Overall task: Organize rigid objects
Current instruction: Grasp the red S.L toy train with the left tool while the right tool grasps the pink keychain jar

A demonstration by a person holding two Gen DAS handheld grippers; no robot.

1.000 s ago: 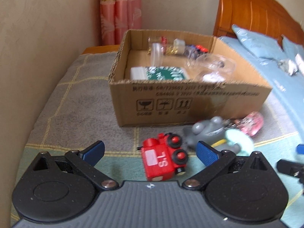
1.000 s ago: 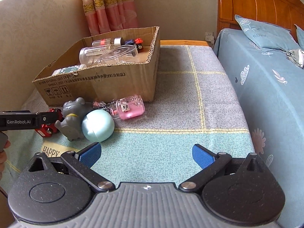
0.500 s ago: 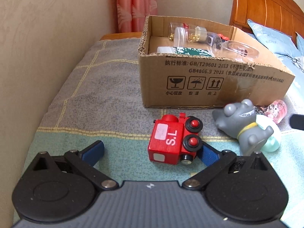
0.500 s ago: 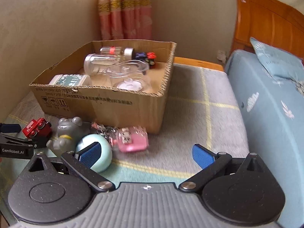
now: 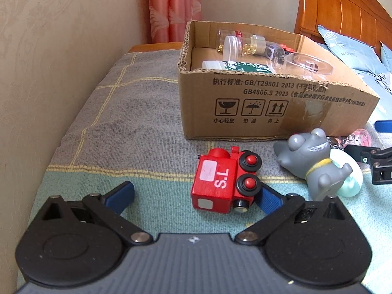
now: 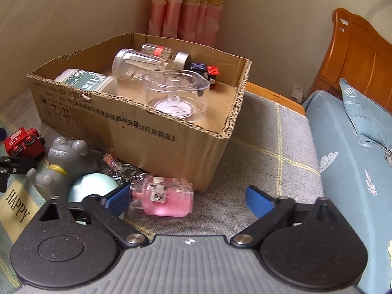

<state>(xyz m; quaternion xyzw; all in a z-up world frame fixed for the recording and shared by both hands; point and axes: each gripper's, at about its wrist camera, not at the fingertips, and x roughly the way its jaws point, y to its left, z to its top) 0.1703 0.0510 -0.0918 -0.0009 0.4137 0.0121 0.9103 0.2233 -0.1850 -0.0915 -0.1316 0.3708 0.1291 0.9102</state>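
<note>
Both tools match: the left gripper [image 5: 194, 196] and right gripper [image 6: 187, 197] show black linkage arms with silver pivot screws. Blue ribbed fingertips [image 6: 257, 199], grey ridged housings, round black discs.

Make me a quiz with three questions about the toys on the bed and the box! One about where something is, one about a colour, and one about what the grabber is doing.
1. Where is the red toy train?
A. Inside the cardboard box
B. On the blanket in front of the cardboard box
C. On the pillow

2. What colour is the bottle keychain by the right gripper?
A. Pink
B. Yellow
C. Black

3. What is the left gripper doing?
A. Shut on the grey animal figure
B. Shut with nothing in it
C. Open, with the train between its fingers

Answers:
1 B, the train lies on the blanket, outside the box.
2 A, its body looks pink in the right wrist view.
3 C, the blue pads stand wide apart, and only the right-hand one is near the train; the grey animal figure lies off to the side.
</note>
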